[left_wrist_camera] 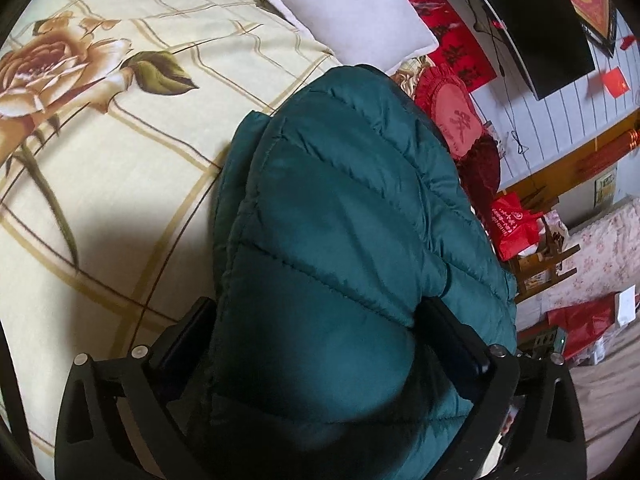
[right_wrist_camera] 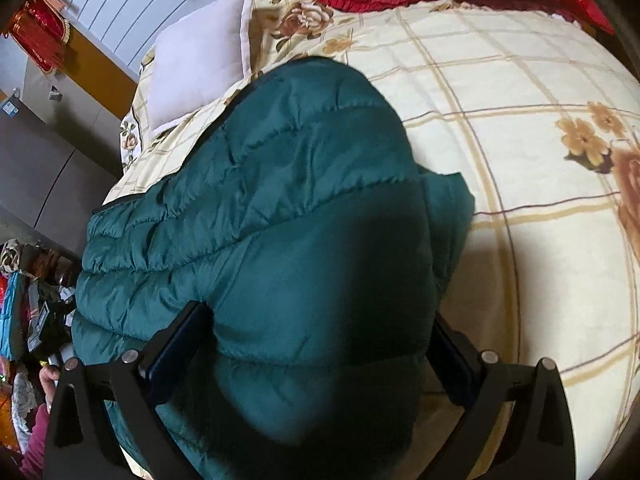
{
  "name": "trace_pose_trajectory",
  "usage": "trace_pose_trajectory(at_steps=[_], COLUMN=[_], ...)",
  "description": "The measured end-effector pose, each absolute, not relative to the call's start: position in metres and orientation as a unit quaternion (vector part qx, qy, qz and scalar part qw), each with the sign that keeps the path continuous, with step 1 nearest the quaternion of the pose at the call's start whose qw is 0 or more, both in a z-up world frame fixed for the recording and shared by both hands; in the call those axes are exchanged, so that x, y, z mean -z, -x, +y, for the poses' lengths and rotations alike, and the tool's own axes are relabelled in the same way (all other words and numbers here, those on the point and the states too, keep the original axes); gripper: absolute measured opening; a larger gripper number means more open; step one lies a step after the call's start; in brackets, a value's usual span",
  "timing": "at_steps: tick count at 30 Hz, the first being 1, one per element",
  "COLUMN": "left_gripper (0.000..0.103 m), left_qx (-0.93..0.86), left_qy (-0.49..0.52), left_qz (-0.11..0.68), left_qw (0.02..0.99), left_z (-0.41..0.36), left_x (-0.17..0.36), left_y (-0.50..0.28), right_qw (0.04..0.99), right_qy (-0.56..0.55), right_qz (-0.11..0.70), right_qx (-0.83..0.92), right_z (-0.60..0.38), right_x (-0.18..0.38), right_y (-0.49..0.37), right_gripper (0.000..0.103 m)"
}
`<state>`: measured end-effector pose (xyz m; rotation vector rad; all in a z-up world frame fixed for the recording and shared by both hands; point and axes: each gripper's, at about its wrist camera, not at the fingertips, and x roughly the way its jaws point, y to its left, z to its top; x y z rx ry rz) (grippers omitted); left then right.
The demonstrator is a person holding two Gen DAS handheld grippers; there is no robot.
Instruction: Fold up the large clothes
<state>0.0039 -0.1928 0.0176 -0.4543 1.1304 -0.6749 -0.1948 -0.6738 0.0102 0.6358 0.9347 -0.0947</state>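
On the bed | jacket lay folded into a thick bundle | left gripper and right gripper stood apart astride it, pads seemingly unclamped | judged nearly done; tidying left

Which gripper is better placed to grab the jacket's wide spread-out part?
Probably right: the spread part of the jacket lies just beside the right gripper in its view; the left gripper sees only a narrow strip to its side.
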Motion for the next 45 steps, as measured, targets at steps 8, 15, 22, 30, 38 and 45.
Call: trace_pose_trajectory(at_steps=[8,15,22,30,38,45], left_gripper=[0.101,0.066,0.049,0.048,0.078,0.078], left_qx=[0.316,0.339,0.37,0.387,0.315,0.247], left_qy=[0.188,0.161,0.165,0.163,0.145,0.072], left_qz=[0.526,0.493,0.479,0.498,0.52,0.446], left_qw=[0.767,0.785,0.778,0.759,0.781,0.857], left_z=[-0.204,-0.202,-0.181,-0.135,-0.118,-0.102], left_x=[-0.02,-0.041,-0.081,-0.1,-0.059,-0.112], left_y=[-0.004,0.016,0.047,0.103,0.119,0.151], right_qw=[0.848,0.87,0.881,0.868,0.851,0.879], right_qy=[-0.288,-0.292,-0.309,-0.325,-0.302,-0.197], right_qz=[0.442,0.396,0.359,0.376,0.42,0.405], right_qx=[0.041,0.029,0.002,-0.027,0.087,0.159], right_z=[-0.667,-0.651,-0.628,-0.597,-0.589,-0.549], right_x=[-0.009,-0.027,-0.069,-0.089,-0.031,-0.086], right_y=[0.189,0.212,0.246,0.305,0.319,0.353], right_gripper=[0.102,0.063,0.042,0.042,0.084,0.084])
